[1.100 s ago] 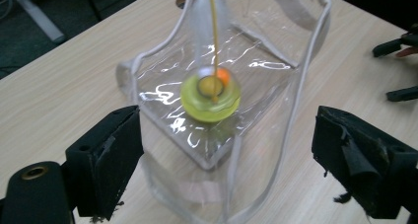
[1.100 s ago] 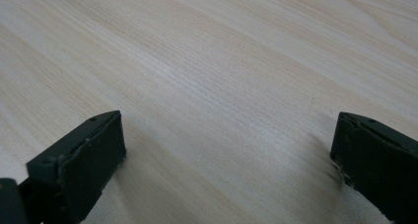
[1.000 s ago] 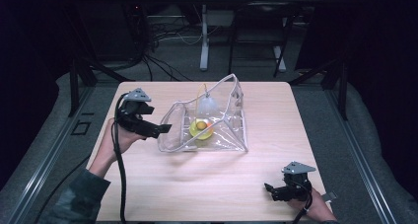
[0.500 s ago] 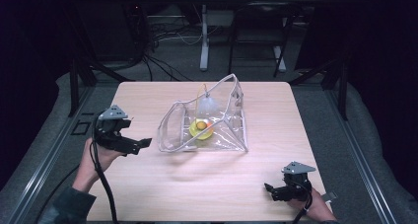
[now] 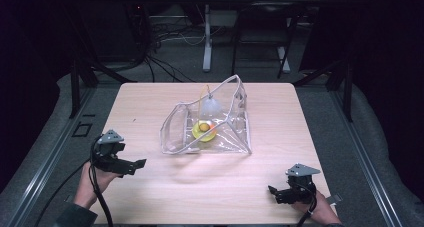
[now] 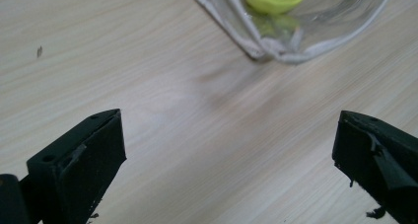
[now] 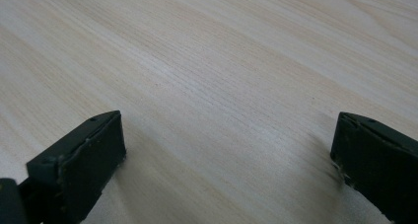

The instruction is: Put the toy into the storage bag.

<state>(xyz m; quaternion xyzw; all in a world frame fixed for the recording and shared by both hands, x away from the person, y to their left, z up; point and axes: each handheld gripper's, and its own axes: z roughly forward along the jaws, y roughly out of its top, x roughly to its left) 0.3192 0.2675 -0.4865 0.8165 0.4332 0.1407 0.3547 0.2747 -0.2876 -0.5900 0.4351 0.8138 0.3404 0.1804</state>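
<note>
Right gripper (image 5: 272, 192) low at table's 5 o'clock corner, hand under it, jaws wide, nothing between, pointing toward 9. Left gripper (image 5: 140, 164) at 8 o'clock, held from below, jaws wide and empty, aimed at 3. Clear plastic bag (image 5: 220, 122) at centre, well apart from both, yellow bowl (image 5: 204, 132) inside.

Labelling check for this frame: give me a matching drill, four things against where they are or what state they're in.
Things:
1. clear plastic pouch with white edging
2. yellow-green round dish
3. left gripper
4. right gripper

Places or states:
A. open, at the table's near right corner
B. inside the pouch
C. mid-table, mouth gaping leftward
D. open, near the table's left edge, nothing between the jaws

Pairs: 1-C, 2-B, 3-D, 4-A
</note>
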